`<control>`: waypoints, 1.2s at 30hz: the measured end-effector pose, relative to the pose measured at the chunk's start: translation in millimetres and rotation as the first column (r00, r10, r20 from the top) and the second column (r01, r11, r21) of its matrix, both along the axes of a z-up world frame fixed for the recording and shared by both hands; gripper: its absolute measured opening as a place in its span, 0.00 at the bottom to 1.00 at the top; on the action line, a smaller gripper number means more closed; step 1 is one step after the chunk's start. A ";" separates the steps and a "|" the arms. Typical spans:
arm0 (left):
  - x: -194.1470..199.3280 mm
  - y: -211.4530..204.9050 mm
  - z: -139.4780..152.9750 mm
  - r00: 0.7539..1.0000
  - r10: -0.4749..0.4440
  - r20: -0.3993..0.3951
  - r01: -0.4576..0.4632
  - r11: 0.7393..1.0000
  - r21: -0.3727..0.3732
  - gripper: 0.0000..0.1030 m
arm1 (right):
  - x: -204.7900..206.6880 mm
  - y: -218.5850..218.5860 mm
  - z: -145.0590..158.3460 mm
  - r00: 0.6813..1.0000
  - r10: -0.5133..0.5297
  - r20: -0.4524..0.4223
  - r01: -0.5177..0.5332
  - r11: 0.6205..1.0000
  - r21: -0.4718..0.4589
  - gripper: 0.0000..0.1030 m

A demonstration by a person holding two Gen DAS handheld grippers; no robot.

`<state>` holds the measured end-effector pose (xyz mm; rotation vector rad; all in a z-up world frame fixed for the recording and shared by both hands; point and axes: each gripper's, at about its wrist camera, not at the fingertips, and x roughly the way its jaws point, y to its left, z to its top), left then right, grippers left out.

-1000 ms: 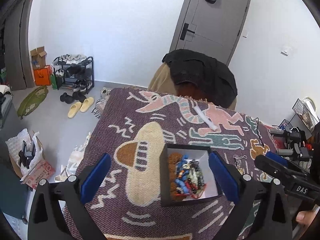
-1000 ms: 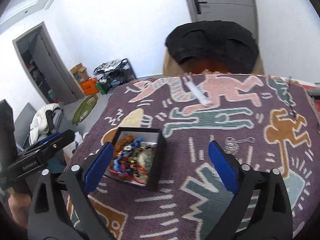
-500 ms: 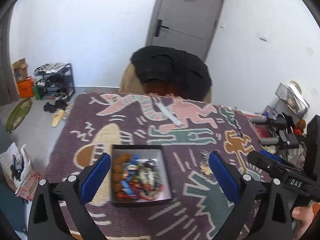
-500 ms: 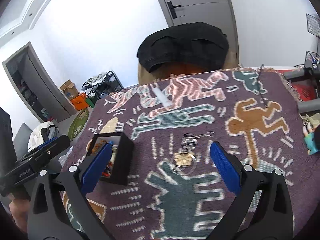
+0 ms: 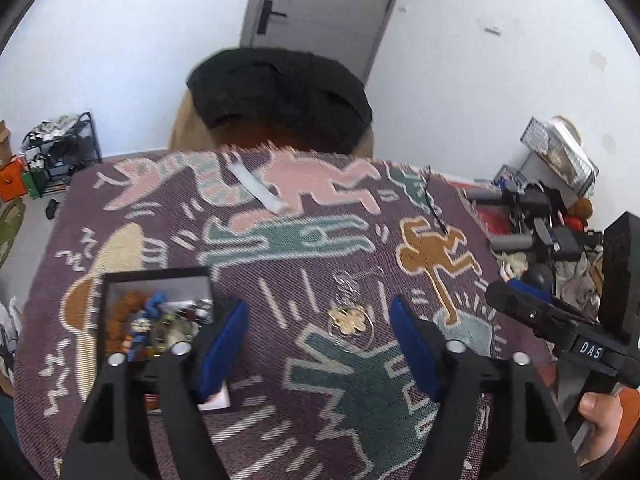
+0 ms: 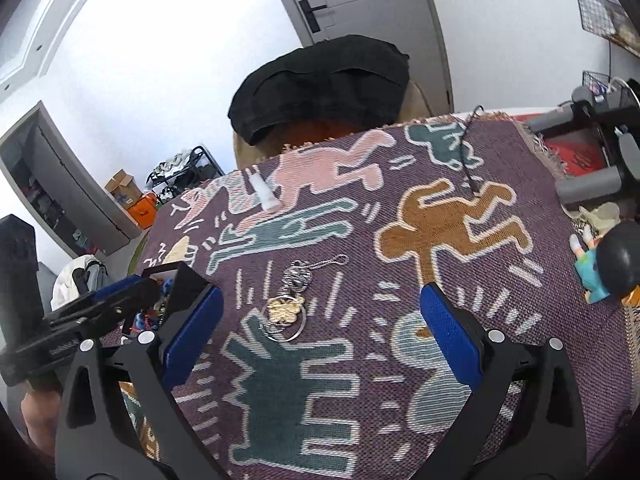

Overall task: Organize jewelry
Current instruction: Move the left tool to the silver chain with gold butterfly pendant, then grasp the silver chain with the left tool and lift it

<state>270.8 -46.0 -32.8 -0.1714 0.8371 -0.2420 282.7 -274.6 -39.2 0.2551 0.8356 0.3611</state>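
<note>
Open cloth (image 6: pixel 400 240) on all sides of the gold clover pendant (image 6: pixel 285 309) and its silver chain (image 6: pixel 298 274), with nothing standing over them and both wide-spread grippers, left gripper (image 5: pixel 318 340) and right gripper (image 6: pixel 320 320), above that patch. To the left, blocked by the upright walls of the black jewelry box (image 5: pixel 156 276), just beside the left gripper's left finger. Toward the right edge, hemmed by a small figurine (image 6: pixel 604 268) and grey rollers (image 6: pixel 588 188); farther back, only a flat white strip (image 6: pixel 266 196) and a thin black cord (image 6: pixel 468 160) on the cloth.
</note>
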 end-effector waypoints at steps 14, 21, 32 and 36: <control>34.1 -61.3 -65.1 0.989 -0.052 -0.140 0.069 0.990 0.120 0.80 | 16.9 -32.9 -37.7 0.996 -0.052 -0.072 0.055 0.998 0.037 0.95; 52.3 -81.0 -88.2 0.978 -0.029 -0.205 0.075 0.972 0.223 0.74 | 19.7 -50.9 -48.6 0.992 -0.091 -0.089 0.095 0.994 0.046 0.95; 57.3 -98.3 -99.7 0.978 -0.039 -0.207 0.100 0.951 0.293 0.53 | 37.6 -36.0 -63.2 0.986 -0.048 -0.163 0.054 0.998 0.033 0.95; 57.0 -95.2 -94.1 0.977 -0.049 -0.206 0.109 0.951 0.289 0.46 | 40.0 -28.4 -61.4 0.986 -0.031 -0.165 0.038 0.999 0.037 0.95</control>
